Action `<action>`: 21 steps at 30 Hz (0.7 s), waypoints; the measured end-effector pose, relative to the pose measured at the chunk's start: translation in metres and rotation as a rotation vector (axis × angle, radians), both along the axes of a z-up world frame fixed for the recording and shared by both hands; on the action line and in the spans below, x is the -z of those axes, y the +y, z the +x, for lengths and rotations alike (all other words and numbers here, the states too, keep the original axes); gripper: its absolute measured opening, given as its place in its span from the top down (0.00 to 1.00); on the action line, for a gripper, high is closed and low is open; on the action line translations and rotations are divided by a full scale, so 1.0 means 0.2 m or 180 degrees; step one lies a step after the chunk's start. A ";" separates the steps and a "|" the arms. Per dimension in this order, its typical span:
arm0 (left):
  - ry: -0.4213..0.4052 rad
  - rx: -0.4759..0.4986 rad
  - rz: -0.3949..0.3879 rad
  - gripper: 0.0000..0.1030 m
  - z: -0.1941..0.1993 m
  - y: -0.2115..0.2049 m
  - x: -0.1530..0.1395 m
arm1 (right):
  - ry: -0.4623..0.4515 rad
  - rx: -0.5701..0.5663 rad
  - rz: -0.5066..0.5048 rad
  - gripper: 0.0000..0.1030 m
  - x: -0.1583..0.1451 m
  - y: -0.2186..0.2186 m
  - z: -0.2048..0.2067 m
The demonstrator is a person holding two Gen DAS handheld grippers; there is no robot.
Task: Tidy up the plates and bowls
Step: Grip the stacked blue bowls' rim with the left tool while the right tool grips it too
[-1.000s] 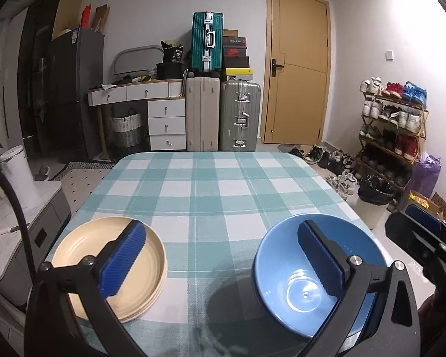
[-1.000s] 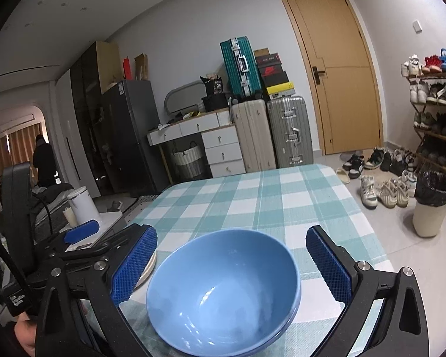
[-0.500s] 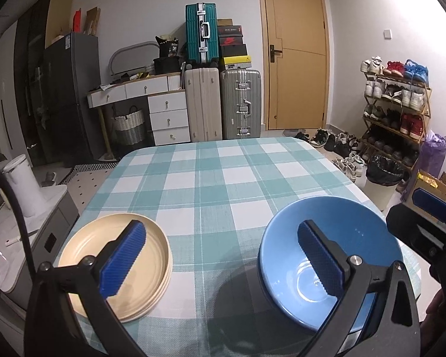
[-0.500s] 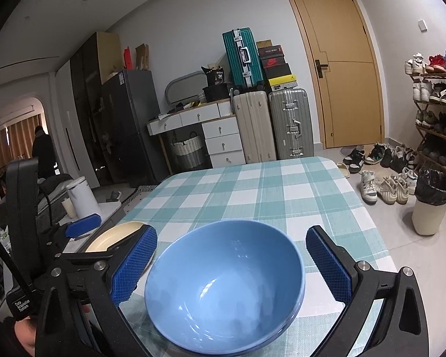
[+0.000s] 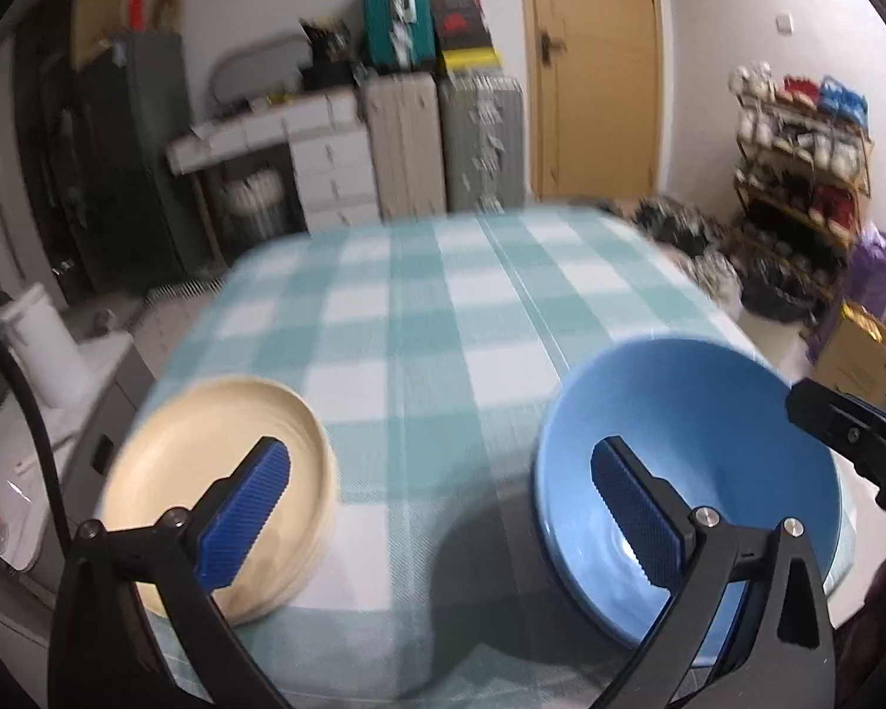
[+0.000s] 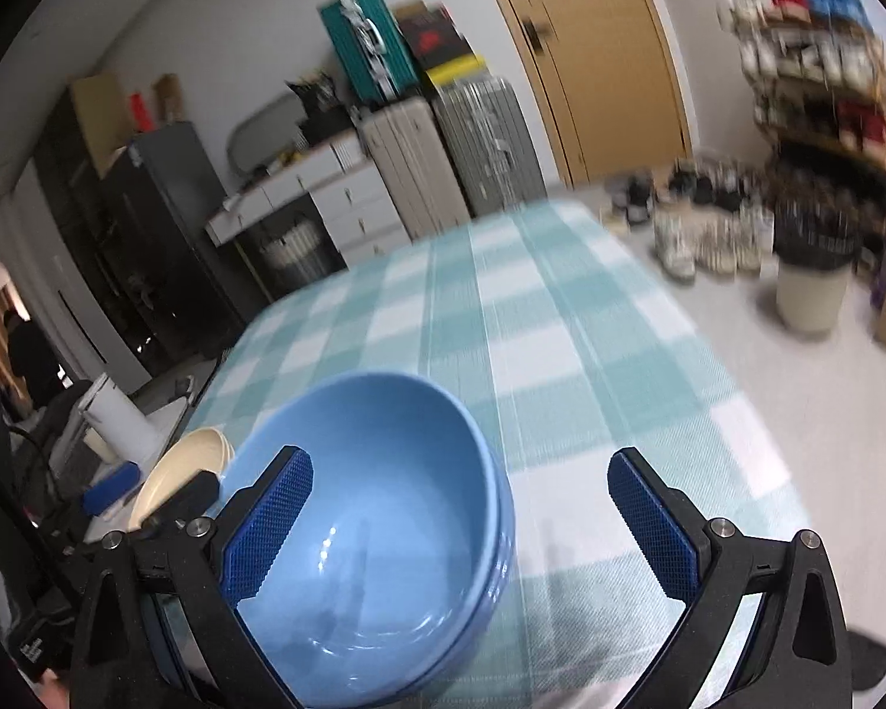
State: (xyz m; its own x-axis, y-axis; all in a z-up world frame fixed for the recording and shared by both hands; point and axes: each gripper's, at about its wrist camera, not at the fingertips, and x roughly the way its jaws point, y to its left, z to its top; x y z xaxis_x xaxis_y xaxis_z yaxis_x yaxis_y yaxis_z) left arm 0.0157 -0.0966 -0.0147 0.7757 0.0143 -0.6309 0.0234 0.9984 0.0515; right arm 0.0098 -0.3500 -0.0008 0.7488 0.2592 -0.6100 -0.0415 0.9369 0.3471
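Both views are motion-blurred. Bench (image 5: 443,319) w/ a teal-and-white checked cloth carries two sets of dishes at its near edge. Blue bowl (image 5: 697,431) sits at the near right corner; in the right wrist view it looks like two bowls nested, since a second rim shows under the top one (image 6: 384,508). Cream plates (image 5: 207,467) sit at the near left corner, stacked, well apart from the bowl w/ bare cloth between them; in the right wrist view only a sliver of cream rim shows (image 6: 183,461) past the bowl's left side. Left hand-held gripper (image 5: 437,508) is released, blue pads spread wide: left pad (image 5: 245,514) is over the plates, right pad (image 5: 635,514) over the bowl's inside, nothing between them but cloth. Can't tell if either pad touches a dish. Right hand-held gripper (image 6: 461,532) is also released, jaws wide: its left pad (image 6: 269,532) is over the bowl's left inner wall, its right pad (image 6: 650,532) over bare cloth to the bowl's right, holding nothing. Its dark tip also shows at the right edge of the left wrist view, just beside the bowl's rim. Behind the bench: suitcases (image 5: 443,142), white drawers (image 5: 331,165), wooden door (image 5: 590,71), shoe rack (image 5: 797,153) by the right wall, bin (image 6: 809,277) on the floor. A person in dark clothes (image 6: 26,354) stands far left in a doorway.
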 end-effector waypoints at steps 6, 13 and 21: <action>0.0678 0.0129 -0.0263 0.00 0.13 -0.05 0.14 | 0.0512 -0.0205 0.0301 0.01 0.14 -0.01 0.11; 0.1213 0.0246 -0.0747 0.01 0.22 -0.06 0.26 | 0.0793 -0.0286 0.0389 0.01 0.24 0.01 0.18; 0.1236 0.0300 -0.1114 0.39 0.23 -0.01 0.25 | 0.0908 -0.0259 0.0589 0.23 0.29 -0.02 0.22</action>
